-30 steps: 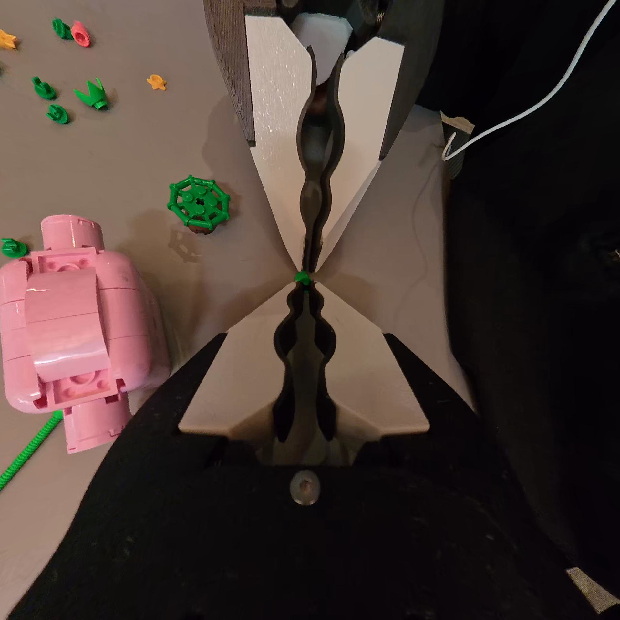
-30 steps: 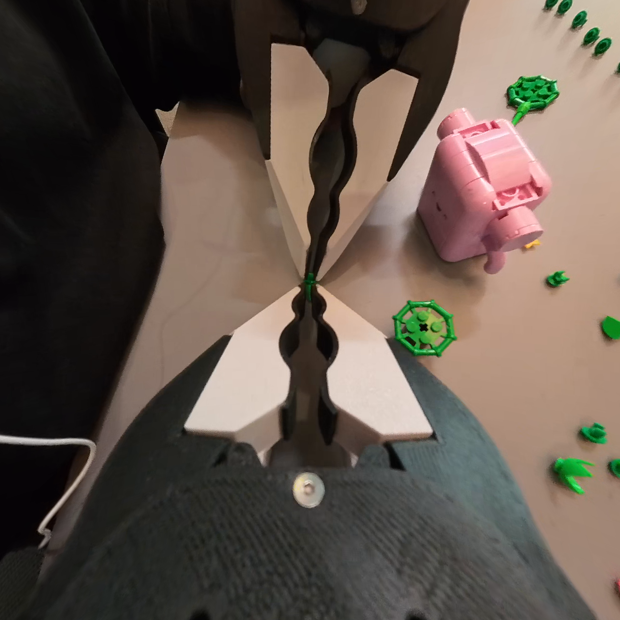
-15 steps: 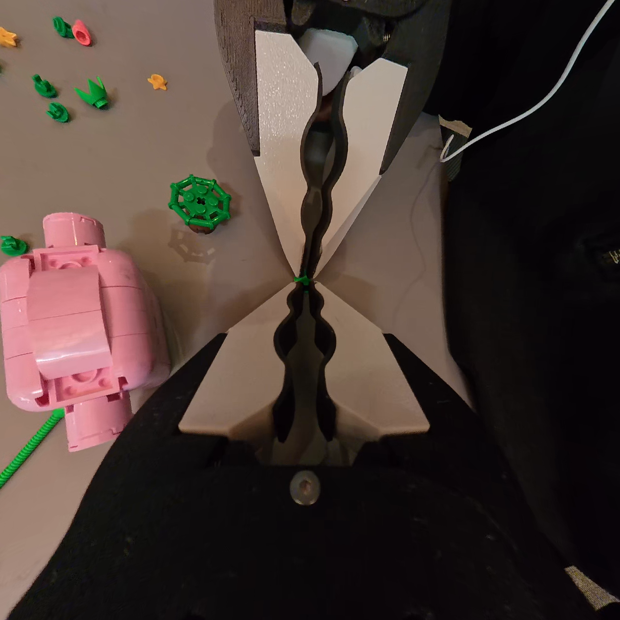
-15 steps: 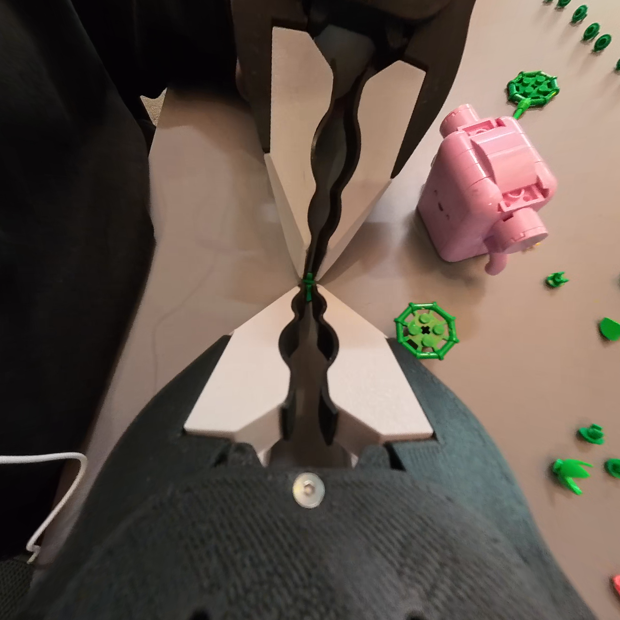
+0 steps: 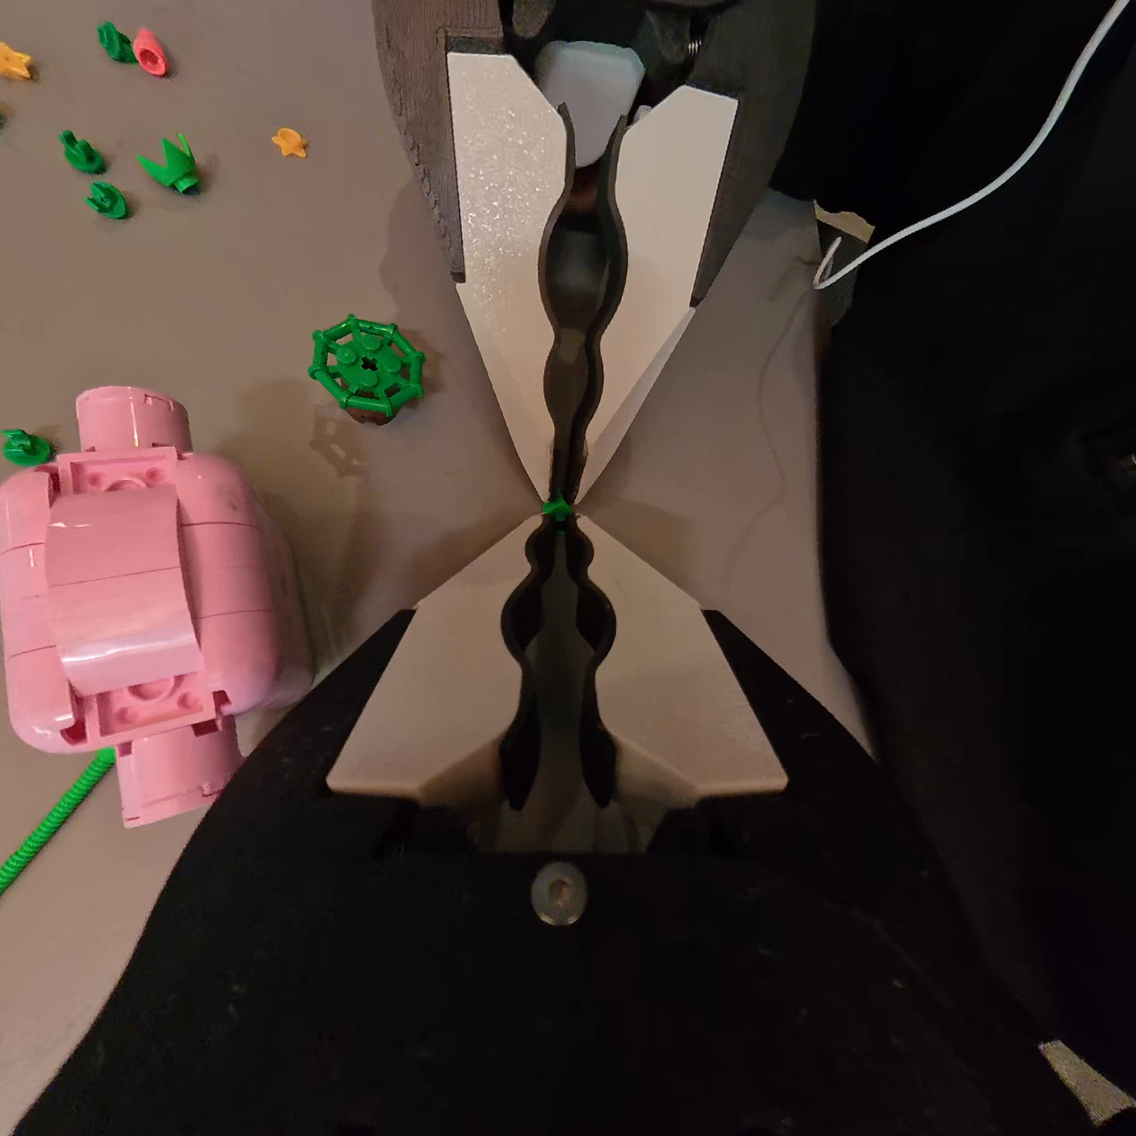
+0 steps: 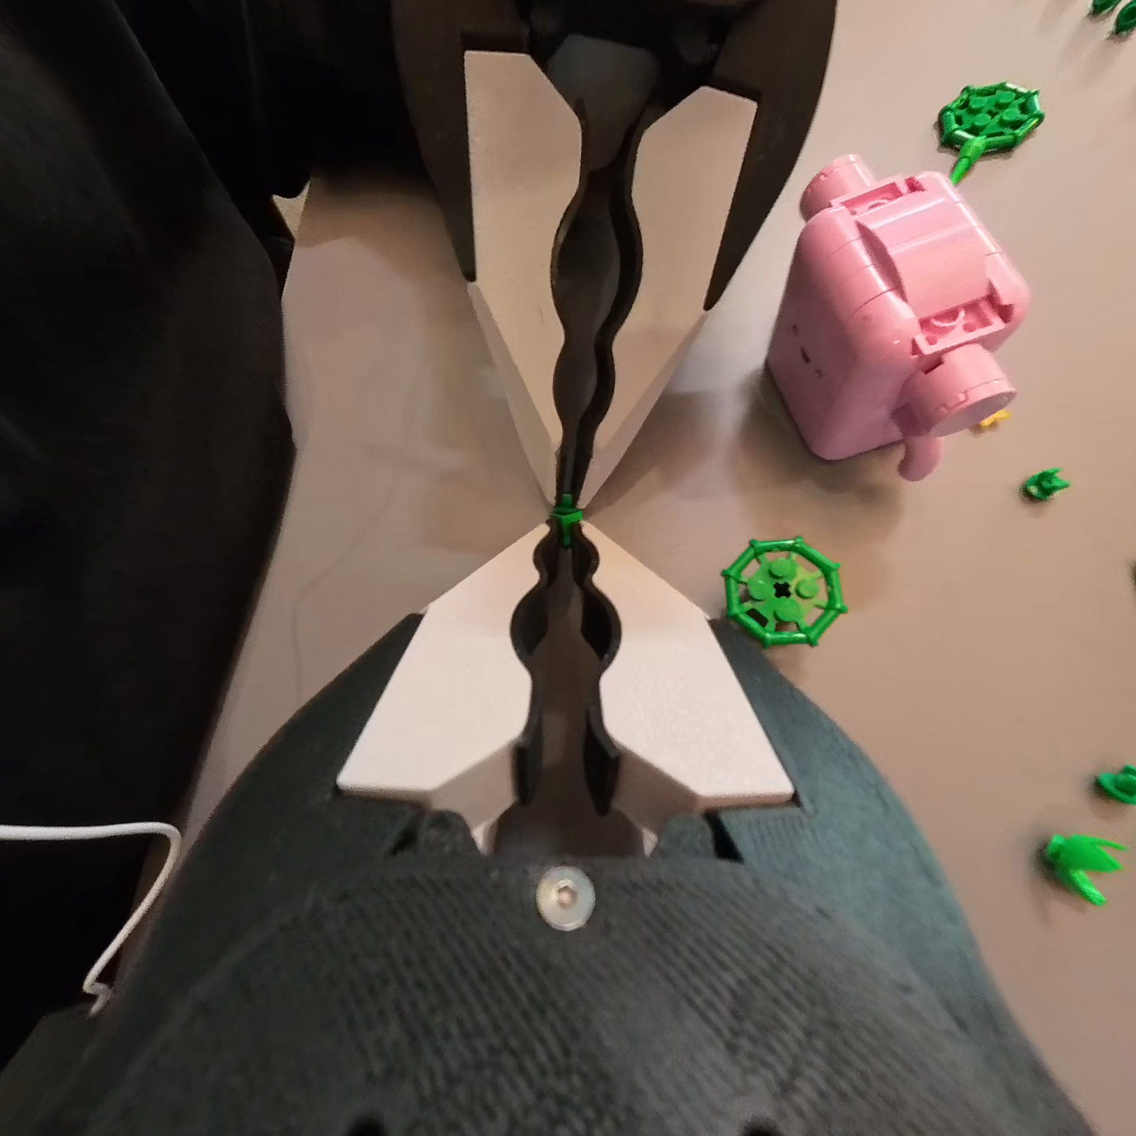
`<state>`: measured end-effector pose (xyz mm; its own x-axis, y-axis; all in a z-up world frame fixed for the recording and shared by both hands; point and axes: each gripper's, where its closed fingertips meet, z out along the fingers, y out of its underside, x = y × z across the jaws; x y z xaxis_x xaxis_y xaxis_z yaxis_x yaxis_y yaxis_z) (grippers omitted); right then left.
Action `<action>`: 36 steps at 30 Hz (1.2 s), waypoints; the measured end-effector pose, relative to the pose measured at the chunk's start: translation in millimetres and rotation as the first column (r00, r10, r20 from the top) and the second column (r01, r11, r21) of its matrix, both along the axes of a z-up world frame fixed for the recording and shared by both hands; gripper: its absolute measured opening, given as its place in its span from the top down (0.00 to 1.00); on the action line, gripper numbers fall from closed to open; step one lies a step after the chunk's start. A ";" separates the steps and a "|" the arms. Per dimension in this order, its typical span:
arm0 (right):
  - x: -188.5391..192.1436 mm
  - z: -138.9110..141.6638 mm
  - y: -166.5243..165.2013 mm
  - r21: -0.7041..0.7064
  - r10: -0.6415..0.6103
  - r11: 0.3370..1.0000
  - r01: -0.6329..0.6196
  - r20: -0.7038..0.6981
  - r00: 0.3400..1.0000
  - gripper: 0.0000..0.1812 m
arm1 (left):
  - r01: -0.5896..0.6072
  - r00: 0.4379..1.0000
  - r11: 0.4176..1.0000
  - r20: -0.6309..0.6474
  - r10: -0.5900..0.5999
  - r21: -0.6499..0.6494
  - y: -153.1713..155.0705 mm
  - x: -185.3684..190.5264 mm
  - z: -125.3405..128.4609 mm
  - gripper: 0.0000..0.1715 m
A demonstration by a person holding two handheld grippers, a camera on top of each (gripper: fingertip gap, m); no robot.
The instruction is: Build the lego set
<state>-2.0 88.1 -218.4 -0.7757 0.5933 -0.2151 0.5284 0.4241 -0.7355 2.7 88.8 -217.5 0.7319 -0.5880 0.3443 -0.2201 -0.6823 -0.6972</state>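
My two grippers meet tip to tip above the grey table (image 5: 246, 276), each with its jaws closed. Between the tips is a small green lego piece (image 5: 557, 508), pinched from both sides; it also shows in the right wrist view (image 6: 565, 515). My left gripper (image 5: 559, 522) comes from the bottom of its view, with the right gripper (image 5: 562, 489) opposite. In the right wrist view my right gripper (image 6: 565, 535) is below and the left gripper (image 6: 568, 485) above. A pink lego build (image 5: 135, 608) (image 6: 891, 332) lies on the table. A green web disc (image 5: 367, 369) (image 6: 784, 591) lies close to the grippers.
A second green web disc on a stem (image 6: 990, 123) lies beyond the pink build. A ribbed green stem (image 5: 55, 817), small green leaf pieces (image 5: 169, 166), an orange star (image 5: 290, 142) and a red piece (image 5: 150, 60) are scattered about. A white cable (image 5: 983, 184) crosses dark cloth past the table edge. Left and right tips are no more than a few centimetres apart. The green web disc (image 5: 367, 369) sits 6 cm or so from the ends of my right fingers. Seen from the right wrist view (image 6: 781, 580) as well.
Both grippers stay shut tip to tip on the green piece. The pair has drifted slightly over the table, so the pink build and web disc sit a little differently in both views.
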 end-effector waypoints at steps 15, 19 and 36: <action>1.3 -1.0 -0.6 -0.065 -0.044 0.997 0.051 0.107 0.993 0.99 | 0.015 0.996 0.998 -0.094 -0.010 0.060 -3.6 1.1 -1.8 1.00; 1.5 -0.9 -0.9 -0.079 -0.053 0.995 0.063 0.128 0.990 0.99 | 0.028 0.987 0.995 -0.158 -0.011 0.100 -5.1 1.0 -3.2 1.00; 1.7 -1.5 -3.2 -0.072 -0.054 0.995 0.064 0.130 0.990 1.00 | 0.005 0.989 0.984 -0.147 0.021 0.178 -3.6 -3.9 7.2 1.00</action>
